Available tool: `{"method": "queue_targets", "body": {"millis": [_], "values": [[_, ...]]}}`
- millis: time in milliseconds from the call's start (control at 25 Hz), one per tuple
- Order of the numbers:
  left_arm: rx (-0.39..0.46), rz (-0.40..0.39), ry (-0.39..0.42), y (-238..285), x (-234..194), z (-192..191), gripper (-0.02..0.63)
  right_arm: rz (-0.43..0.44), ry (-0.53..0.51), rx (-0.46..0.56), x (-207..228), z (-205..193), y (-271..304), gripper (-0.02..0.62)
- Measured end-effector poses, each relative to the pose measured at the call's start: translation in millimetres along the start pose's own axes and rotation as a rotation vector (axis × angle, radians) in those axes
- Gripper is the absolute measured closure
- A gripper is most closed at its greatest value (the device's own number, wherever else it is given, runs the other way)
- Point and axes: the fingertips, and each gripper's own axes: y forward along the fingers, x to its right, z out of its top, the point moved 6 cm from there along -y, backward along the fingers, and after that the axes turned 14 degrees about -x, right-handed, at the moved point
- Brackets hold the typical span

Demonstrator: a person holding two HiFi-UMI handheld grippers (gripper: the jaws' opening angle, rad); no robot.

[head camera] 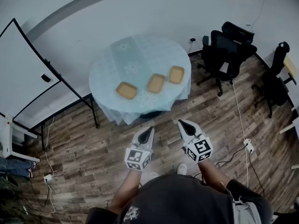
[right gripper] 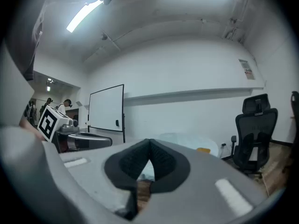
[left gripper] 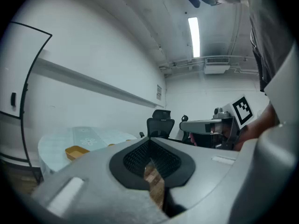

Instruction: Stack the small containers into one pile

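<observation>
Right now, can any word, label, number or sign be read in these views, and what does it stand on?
No text is legible.
Wall notice: too small and blurred to read.
Marker squares on the left claw and right claw: black-and-white code patterns, no letters or numbers.
Shirt print: pale graphic, not readable.

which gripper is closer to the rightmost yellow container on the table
Right. The right gripper hangs short of the table, nearly in line with the rightmost container; the left gripper hangs beside it, further left, nearer the middle container.
</observation>
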Motion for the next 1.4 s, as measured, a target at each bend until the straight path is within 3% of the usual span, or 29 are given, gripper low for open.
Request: {"method": "queue_targets", "body": {"millis": [520, 720, 960, 1400], "values": [[-0.003, 0.008, -0.026, -36, -20, -25, 0.601, -0.003, -0.006, -0.027, -42, -9, 13, 0.595], [-0.003, 0.003, -0.03, -50, -34, -33, 0.601, 0.022, 0.063, 0.036, -59, -1, 17, 0.594], [0.002, -0.006, -0.031, -62, -41, -41, 0.601, 0.013, 0.062, 0.035, -75, -1, 20, 0.594], [-0.043, -0.01, -0.043, -36, -46, -53, 0.601, 0.009, 0.088, 0.011, -52, -14, 40, 0.594]]}}
